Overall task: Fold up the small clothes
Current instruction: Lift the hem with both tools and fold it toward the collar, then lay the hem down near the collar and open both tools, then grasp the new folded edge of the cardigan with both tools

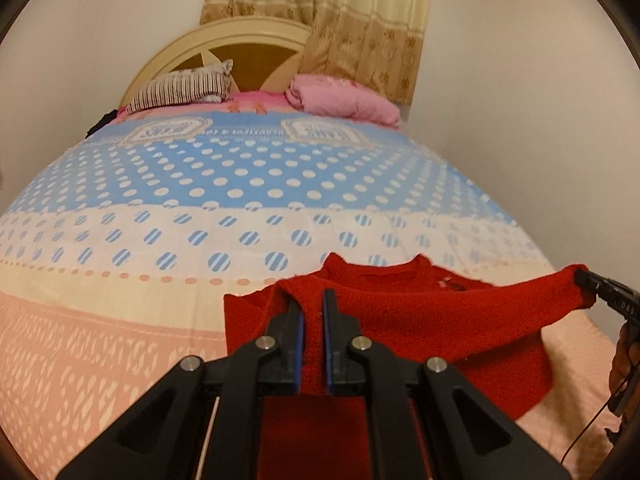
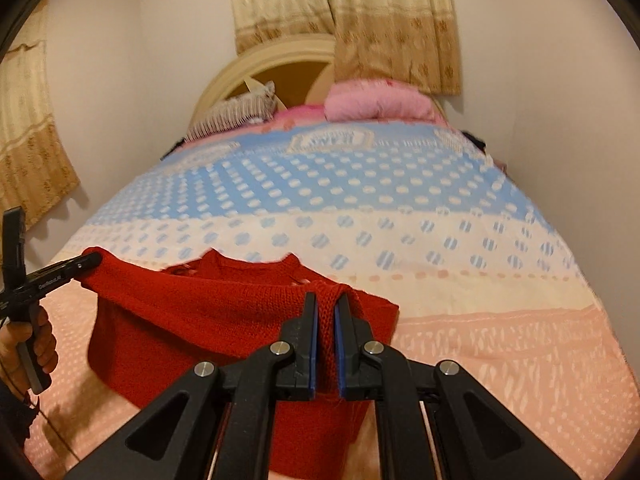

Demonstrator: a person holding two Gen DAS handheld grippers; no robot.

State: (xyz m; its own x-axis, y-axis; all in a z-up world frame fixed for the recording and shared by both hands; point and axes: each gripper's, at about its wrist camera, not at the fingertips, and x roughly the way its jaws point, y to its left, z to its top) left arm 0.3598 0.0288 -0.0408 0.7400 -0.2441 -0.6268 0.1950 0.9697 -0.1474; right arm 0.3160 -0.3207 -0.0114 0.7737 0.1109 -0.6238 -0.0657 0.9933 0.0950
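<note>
A small red knitted sweater (image 1: 420, 320) hangs stretched between my two grippers above the near part of the bed. My left gripper (image 1: 314, 300) is shut on a fold of its left shoulder. My right gripper (image 2: 327, 302) is shut on the right shoulder fold. In the left wrist view the right gripper (image 1: 582, 278) shows at the far right, pinching the sweater's corner. The right wrist view shows the sweater (image 2: 200, 320) with its neckline up, and the left gripper (image 2: 90, 260) at the far left, held by a hand (image 2: 28, 344). The sweater's lower part drapes onto the bed.
The bed carries a quilt (image 1: 200, 184) with blue dotted, cream and pink bands. At the head lie a striped pillow (image 1: 184, 88) and a pink folded blanket (image 1: 344, 100) before a cream headboard (image 1: 224, 36). Curtains (image 1: 360, 20) hang behind. Walls flank both sides.
</note>
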